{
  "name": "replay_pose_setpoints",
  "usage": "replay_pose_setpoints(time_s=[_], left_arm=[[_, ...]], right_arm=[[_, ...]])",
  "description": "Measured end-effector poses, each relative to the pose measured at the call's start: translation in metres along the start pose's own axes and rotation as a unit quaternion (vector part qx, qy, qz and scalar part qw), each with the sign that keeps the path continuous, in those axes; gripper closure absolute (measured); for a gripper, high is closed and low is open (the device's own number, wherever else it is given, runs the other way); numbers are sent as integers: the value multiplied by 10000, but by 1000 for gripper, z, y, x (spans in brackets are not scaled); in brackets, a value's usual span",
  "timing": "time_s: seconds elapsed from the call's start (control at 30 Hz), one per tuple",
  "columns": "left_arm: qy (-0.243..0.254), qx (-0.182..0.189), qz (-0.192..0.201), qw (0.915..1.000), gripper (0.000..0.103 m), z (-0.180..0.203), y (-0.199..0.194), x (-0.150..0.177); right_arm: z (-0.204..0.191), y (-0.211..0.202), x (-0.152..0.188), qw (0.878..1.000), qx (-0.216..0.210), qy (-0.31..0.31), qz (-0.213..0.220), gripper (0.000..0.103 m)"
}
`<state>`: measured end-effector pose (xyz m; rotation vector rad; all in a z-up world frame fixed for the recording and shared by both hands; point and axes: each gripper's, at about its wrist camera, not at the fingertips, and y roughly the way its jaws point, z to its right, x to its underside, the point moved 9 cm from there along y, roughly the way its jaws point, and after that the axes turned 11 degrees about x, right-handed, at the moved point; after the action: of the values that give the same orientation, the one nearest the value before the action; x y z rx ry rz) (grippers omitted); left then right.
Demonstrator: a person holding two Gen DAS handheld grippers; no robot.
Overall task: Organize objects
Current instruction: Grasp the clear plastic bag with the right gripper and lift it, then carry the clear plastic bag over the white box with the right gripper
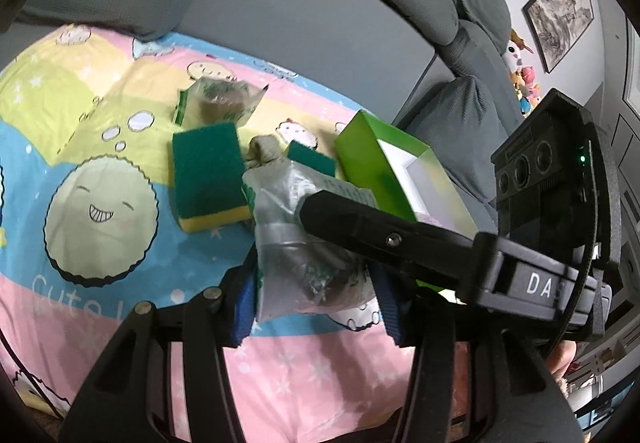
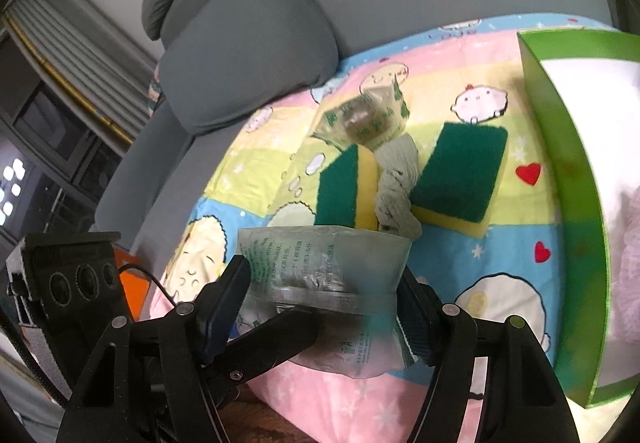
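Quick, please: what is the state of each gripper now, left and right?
Left gripper: closed on the plastic packet.
Right gripper: its fingers are also around the same packet, apparently closed on it.

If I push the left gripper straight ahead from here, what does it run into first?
Likely the right gripper's finger, which crosses the clear plastic packet that the left gripper has between its pads. Past it lie the grey cloth bundle and two green sponges, though depth is uncertain.
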<state>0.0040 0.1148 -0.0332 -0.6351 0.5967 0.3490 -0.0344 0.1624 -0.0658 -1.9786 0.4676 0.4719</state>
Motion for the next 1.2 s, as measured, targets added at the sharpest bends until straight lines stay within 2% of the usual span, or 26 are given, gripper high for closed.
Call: replay_pose_setpoints(time_s=[0.5,1.2], left_arm=[[565,12,222,9982,54,47,-9,-16],[999,28,231,9947,53,82,-2,-21]], right_arm=[[-3,-51,-14,9979,-146,-8,633,31],[10,-88,-20,9942,-218,149,1047,31]])
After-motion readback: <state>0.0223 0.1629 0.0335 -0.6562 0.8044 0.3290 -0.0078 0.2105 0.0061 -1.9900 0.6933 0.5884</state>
